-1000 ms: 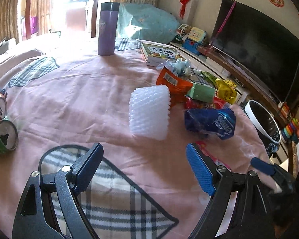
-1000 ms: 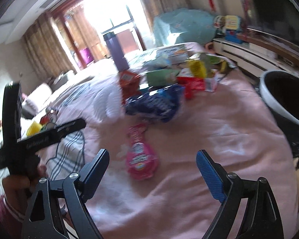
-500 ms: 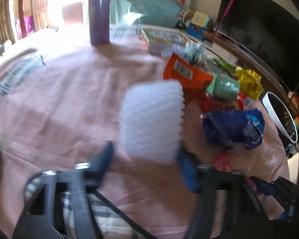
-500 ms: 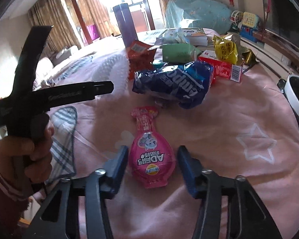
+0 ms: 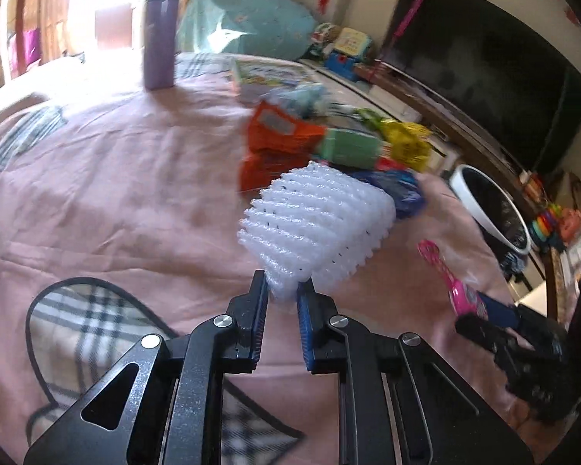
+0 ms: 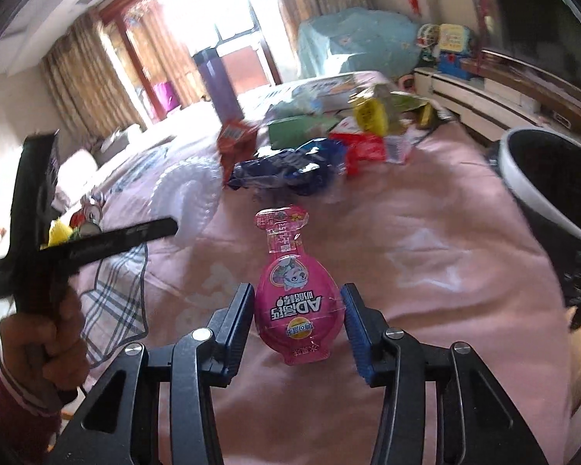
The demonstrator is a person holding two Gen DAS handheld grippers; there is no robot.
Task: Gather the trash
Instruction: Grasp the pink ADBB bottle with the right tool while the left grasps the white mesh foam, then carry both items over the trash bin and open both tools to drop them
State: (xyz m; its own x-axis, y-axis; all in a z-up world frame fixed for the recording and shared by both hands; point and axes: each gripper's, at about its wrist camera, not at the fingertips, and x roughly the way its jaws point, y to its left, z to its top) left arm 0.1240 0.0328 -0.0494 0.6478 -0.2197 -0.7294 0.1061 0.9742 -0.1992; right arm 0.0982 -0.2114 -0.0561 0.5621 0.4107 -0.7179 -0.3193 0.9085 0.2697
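My left gripper point(image 5: 283, 294) is shut on a corner of a white foam net sleeve point(image 5: 315, 228) and holds it lifted above the pink tablecloth. My right gripper point(image 6: 296, 306) is shut on a pink bottle-shaped snack packet point(image 6: 296, 298), held off the cloth; the packet also shows in the left wrist view point(image 5: 451, 275). More trash lies in a pile beyond: a blue wrapper point(image 6: 290, 168), an orange packet point(image 5: 275, 139), a green pack point(image 5: 348, 147), a yellow wrapper point(image 5: 406, 143) and a red packet point(image 6: 368, 151).
A white-rimmed bin lined with a black bag point(image 6: 554, 178) stands off the table's right edge, also in the left wrist view point(image 5: 488, 209). A purple flask point(image 5: 159, 37) and a book point(image 5: 271, 73) stand at the far side. Cans point(image 6: 83, 223) lie at the left.
My left gripper moved in, shut on the foam sleeve and lifted it. My right gripper shut on the pink packet and raised it off the cloth.
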